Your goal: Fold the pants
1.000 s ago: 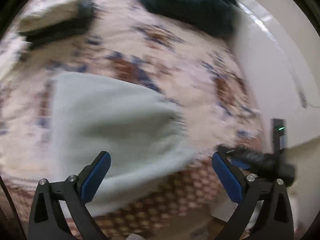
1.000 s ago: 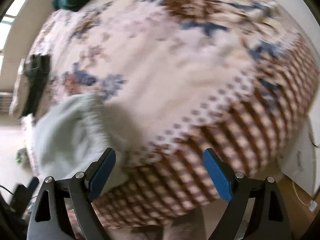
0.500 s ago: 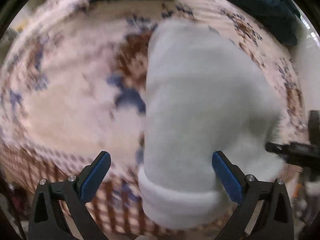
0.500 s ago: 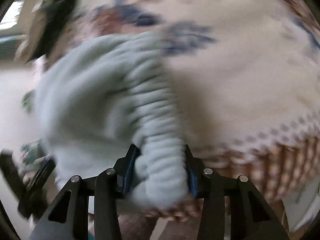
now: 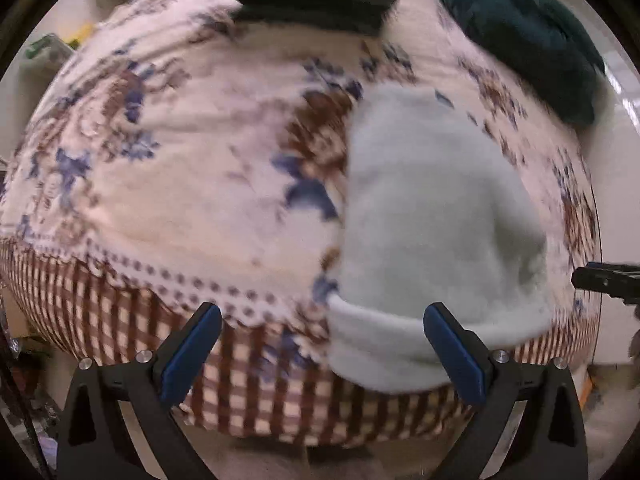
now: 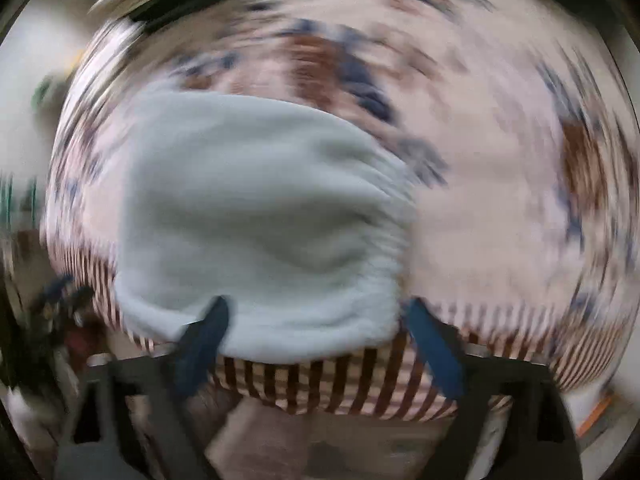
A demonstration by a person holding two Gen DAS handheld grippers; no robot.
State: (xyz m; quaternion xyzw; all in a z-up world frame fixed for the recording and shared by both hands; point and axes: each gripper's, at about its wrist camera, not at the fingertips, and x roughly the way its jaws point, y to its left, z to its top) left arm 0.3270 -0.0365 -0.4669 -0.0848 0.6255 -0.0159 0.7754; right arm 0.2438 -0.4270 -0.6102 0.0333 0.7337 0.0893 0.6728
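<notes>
Pants (image 6: 256, 220) between spread right fingers (image 6: 434, 350)

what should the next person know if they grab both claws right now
Left claw: open, holding nothing, over the near bed edge.
Right claw: open, empty; the view is blurred by motion.
Pale green pants: bunched in a folded bundle on the floral bedspread, the near end hanging over the checked border. Neither claw touches them.
Done: pants look folded into a compact bundle.
Left: possibly square the bundle and pull it fully onto the bed; blur hides how neat the edges are.
</notes>
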